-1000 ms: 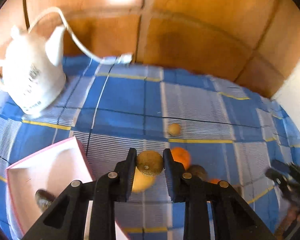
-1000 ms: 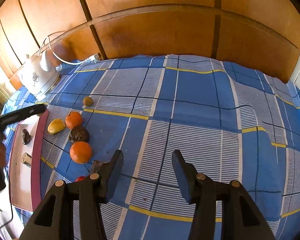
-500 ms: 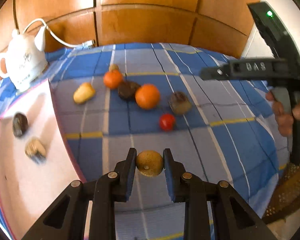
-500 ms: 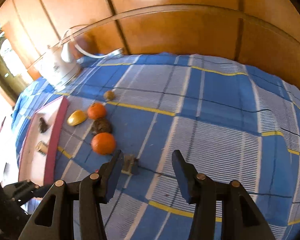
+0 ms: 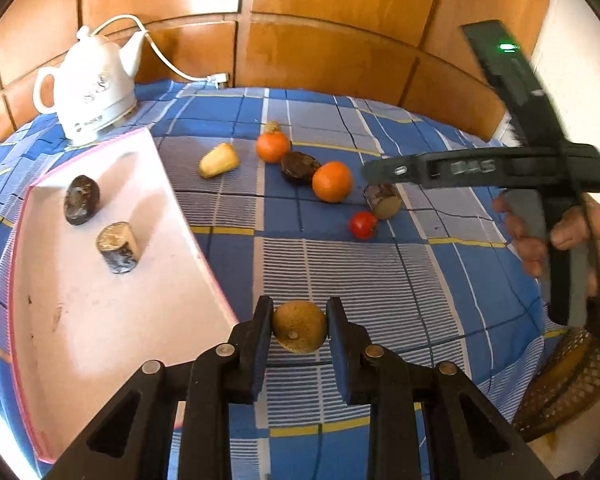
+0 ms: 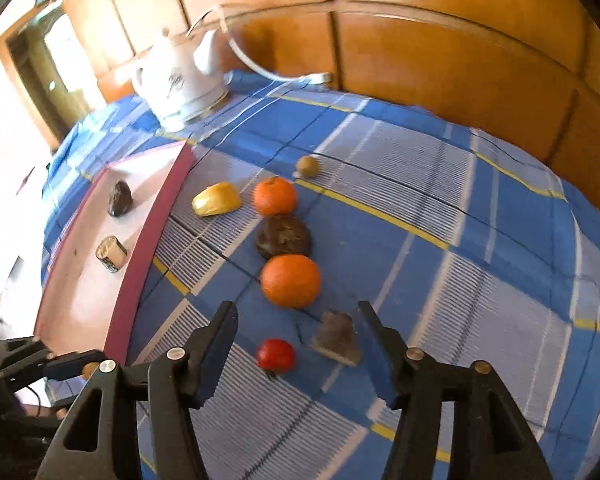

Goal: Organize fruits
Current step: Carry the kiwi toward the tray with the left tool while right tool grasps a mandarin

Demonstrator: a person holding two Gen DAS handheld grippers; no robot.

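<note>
My left gripper is shut on a brown kiwi and holds it above the cloth just right of the pink-rimmed white tray. The tray holds a dark fruit and a brown cut piece. On the cloth lie two oranges, a dark fruit, a yellow piece, a small kiwi, a red tomato and a brown cut piece. My right gripper is open, low over the tomato and the cut piece.
A white kettle with its cord stands at the back left on the blue checked cloth. A wooden panelled wall runs behind. A wicker basket sits off the table's right edge.
My left gripper carried the kiwi back from the fruit group towards the tray's right side. My right gripper moved left and down to the tomato and cut piece.
</note>
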